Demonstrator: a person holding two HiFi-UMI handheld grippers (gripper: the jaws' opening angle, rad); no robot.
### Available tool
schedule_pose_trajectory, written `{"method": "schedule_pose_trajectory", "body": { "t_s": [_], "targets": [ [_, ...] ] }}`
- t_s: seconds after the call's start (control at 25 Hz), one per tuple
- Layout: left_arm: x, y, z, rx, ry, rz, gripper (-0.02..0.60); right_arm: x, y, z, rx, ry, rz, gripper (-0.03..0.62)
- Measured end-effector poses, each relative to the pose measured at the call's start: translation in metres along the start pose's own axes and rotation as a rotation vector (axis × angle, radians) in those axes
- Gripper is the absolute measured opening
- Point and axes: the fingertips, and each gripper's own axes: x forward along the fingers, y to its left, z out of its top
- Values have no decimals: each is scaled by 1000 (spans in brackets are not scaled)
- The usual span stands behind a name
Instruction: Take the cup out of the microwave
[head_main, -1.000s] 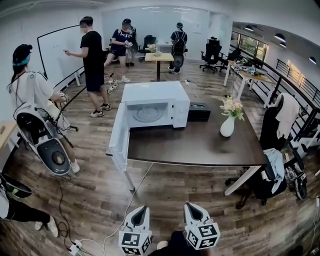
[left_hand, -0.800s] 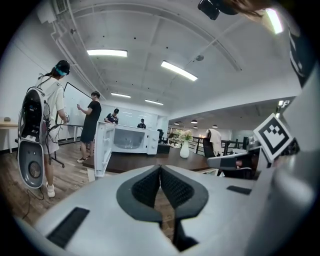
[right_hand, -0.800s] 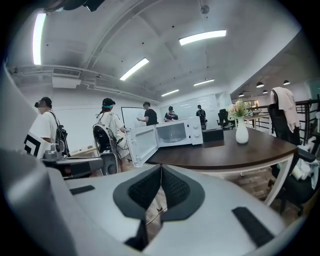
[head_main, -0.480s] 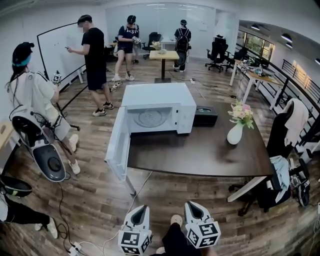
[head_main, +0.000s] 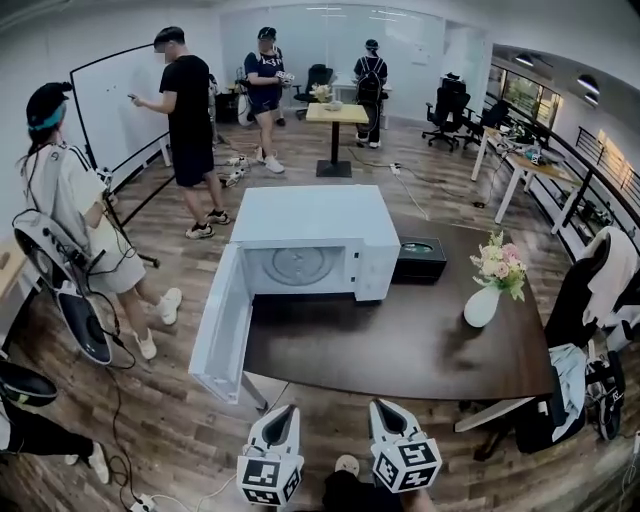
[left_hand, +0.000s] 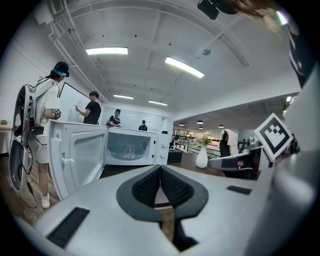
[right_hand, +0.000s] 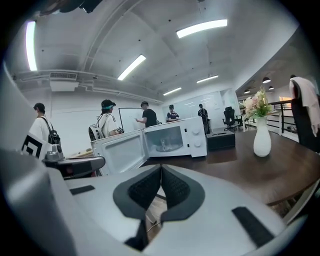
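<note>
Both grippers are low, short of the table's near edge and well apart from the microwave (head_main: 310, 215). Left gripper (left_hand: 160, 172): jaws fully together, nothing between them. Right gripper (right_hand: 161, 172): same, pads touching, empty. Microwave sits on the dark table (head_main: 400, 345) with its door (head_main: 222, 320) swung wide open to the left. Cup (left_hand: 129, 151) is clear glass, upright on the turntable inside the cavity. Black box (head_main: 418, 258) is just beside the microwave's right side, and a white vase of flowers (head_main: 482, 306) stands further right.

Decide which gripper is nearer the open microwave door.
Left. The left gripper is just short of the microwave door, slightly to its right; the right gripper is farther right, apart from it.
</note>
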Motion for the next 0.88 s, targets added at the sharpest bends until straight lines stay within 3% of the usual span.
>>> {"method": "schedule_pose_trajectory", "body": {
  "t_s": [0.44, 0.88],
  "targets": [
    [102, 19, 18, -11, -23, 61, 5, 84, -60, 37, -31, 3, 59, -8],
    [150, 30, 13, -31, 23, 84, 5, 121, -77, 42, -20, 31, 90, -7]
  ]
}}
